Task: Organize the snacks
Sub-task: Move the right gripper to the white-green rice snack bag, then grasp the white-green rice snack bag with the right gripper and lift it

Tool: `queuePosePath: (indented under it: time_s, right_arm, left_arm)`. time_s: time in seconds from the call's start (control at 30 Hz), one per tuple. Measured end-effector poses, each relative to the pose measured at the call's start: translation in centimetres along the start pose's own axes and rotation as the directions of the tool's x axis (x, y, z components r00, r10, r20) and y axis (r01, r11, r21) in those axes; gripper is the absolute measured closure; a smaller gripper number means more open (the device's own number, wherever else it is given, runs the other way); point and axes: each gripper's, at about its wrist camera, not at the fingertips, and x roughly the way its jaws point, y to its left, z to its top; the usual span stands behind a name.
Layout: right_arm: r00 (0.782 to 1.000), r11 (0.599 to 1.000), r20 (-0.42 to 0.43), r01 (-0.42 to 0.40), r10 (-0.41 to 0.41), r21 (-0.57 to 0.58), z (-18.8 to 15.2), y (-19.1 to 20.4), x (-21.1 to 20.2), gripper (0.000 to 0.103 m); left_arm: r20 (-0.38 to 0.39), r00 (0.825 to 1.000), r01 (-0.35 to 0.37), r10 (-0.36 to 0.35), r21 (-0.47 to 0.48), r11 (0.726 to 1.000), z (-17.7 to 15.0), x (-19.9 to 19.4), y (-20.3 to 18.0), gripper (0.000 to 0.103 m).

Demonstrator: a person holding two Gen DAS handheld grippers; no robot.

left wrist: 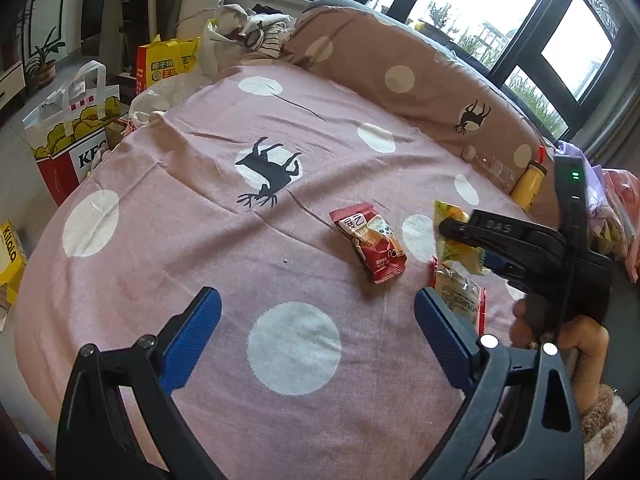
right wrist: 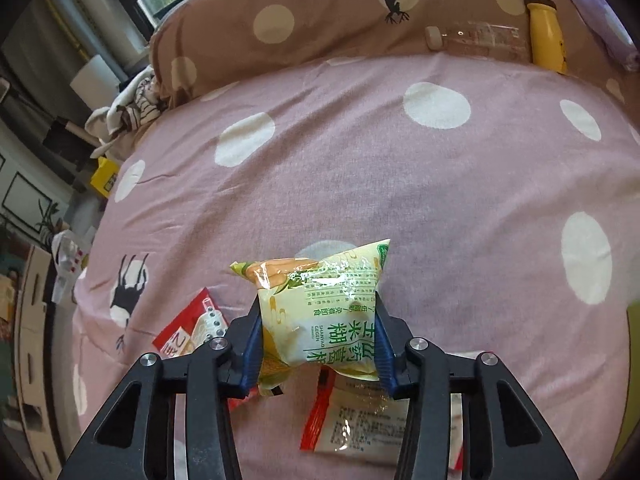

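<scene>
A yellow-green snack packet (right wrist: 320,312) is pinched between the blue pads of my right gripper (right wrist: 318,304) and hangs a little above the pink spotted bedspread (right wrist: 400,184). In the left wrist view the same right gripper (left wrist: 450,232) holds that packet (left wrist: 450,212) at the right. A red packet (left wrist: 372,242) lies flat on the bedspread left of it. A pale packet with red edges (left wrist: 460,296) lies just below the held one. My left gripper (left wrist: 316,300) stands open over the bedspread with nothing between its fingers.
A brown spotted pillow (right wrist: 320,20) runs along the far edge, with a yellow bottle (right wrist: 546,36) and a clear bottle (right wrist: 480,38) against it. Off the bed's left side stand a KFC bag (left wrist: 76,140) and a yellow bag (left wrist: 164,64). A hand (left wrist: 580,344) grips the right tool.
</scene>
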Motion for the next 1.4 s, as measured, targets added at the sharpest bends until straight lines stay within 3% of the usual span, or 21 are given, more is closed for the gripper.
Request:
queuePosePath:
  time_s: [0.13,0.27,0.47,0.63,0.77,0.9,0.93,1.07,1.23,1.3,1.4]
  right_arm:
    - [1.000,1.000,0.027,-0.009,0.009,0.000,-1.8,-0.6,-3.7,0.055]
    - [0.998,0.998,-0.034,-0.042,0.044,0.051,-5.0,-2.5,-5.4,0.055]
    - [0.985,0.992,-0.161,-0.040,0.059,0.116,-9.4,-4.9,-3.7,0.055]
    - [0.991,0.999,-0.136,0.017,-0.011,0.047,-10.3,-3.8,-5.0,0.055]
    - [0.987,0.995,-0.143,-0.063,0.073,0.071,-10.1,-4.5,-5.2,0.051]
    - [0.992,0.990,-0.063,-0.101,0.108,0.098,-9.8,-5.8,-7.2,0.033]
    - [0.992,0.988,-0.038,-0.112,0.116,0.108,-9.6,-6.2,-7.8,0.033]
    - [0.984,0.969,0.007,-0.174,0.176,0.176,-9.2,-8.1,-9.0,0.033]
    - [0.969,0.944,0.005,-0.243,0.248,0.222,-9.2,-9.0,-8.7,0.033]
    - [0.967,0.945,-0.013,-0.244,0.253,0.217,-9.2,-8.7,-8.3,0.033]
    - [0.968,0.951,-0.051,-0.231,0.246,0.204,-9.4,-8.2,-7.4,0.033]
  left_arm:
    - [-0.015,1.000,-0.001,0.001,0.012,1.000,-0.3,0.2,-0.5,0.006]
    - [-0.017,1.000,-0.004,0.005,0.033,0.999,-0.6,0.3,-1.1,0.006]
    - [-0.020,0.999,-0.046,0.048,0.068,0.997,-1.4,0.6,-2.0,0.006]
    - [-0.032,0.998,-0.041,0.045,0.109,0.993,-2.1,0.8,-3.1,0.007]
    - [-0.050,0.998,-0.023,0.030,0.127,0.992,-2.7,1.0,-3.8,0.007]
    - [-0.084,0.996,0.040,-0.029,0.127,0.991,-3.0,1.2,-4.5,0.009]
    - [-0.094,0.994,0.059,-0.047,0.125,0.990,-3.1,1.3,-4.7,0.010]
    - [-0.162,0.974,0.180,-0.159,0.123,0.976,-4.0,1.7,-6.0,0.021]
    - [-0.260,0.924,0.319,-0.281,0.118,0.940,-5.8,2.3,-8.4,0.032]
    - [-0.283,0.909,0.351,-0.306,0.124,0.928,-6.4,2.6,-9.4,0.037]
    - [-0.299,0.905,0.358,-0.304,0.147,0.922,-7.2,2.9,-10.5,0.042]
